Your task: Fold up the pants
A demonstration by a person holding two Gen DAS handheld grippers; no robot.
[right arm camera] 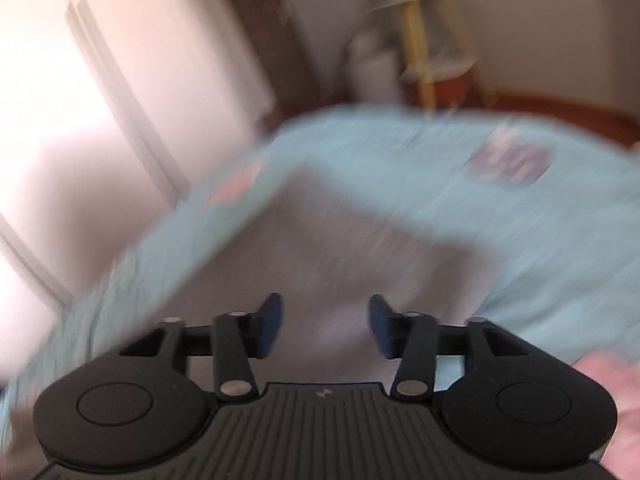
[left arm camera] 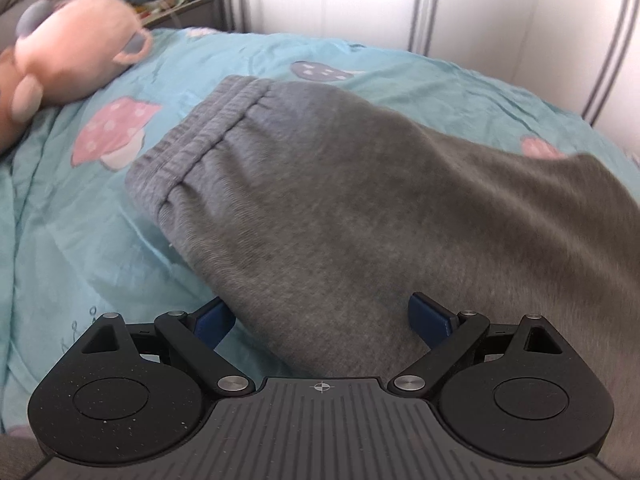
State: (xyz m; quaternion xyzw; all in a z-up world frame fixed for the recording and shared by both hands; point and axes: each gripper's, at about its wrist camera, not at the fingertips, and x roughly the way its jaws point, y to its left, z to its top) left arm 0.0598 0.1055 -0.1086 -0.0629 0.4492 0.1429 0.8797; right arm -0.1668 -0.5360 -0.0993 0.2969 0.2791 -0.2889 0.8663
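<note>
Grey knit fabric, thick and fleecy in look: the pants [left arm camera: 340, 200] lie on a bed with a turquoise cover [left arm camera: 60, 220] printed with mushrooms. The ribbed elastic waistband [left arm camera: 200, 132] points toward a pink plush toy [left arm camera: 68, 56] near the head of the bed; the body of the garment runs down and right, under and past the left gripper [left arm camera: 320, 320].

Left gripper: jaws stand wide apart, with cloth bulging up between the blue pads [left arm camera: 430, 316]. The pads do not appear to press on it, so no grip is judged.

Right gripper [right arm camera: 326, 326]: jaws apart, nothing clamped. That view is heavily blurred; a pale grey patch [right arm camera: 340, 240] ahead of the fingers is probably the pants lying on the cover, but no edge or hem can be made out. Part of a hand [right arm camera: 612, 392] shows at the lower right.

Handling, as a judgement: soft, limp, light to moderate in weight, not fragile, not slippery. It will sag and drape from any hold and crease wherever it bunches. The waistband, being doubled and firmer, is the soundest place to pinch; a seam or leg hem would be next best. A shallow pinch on the flat middle would likely take only the top layer.
</note>
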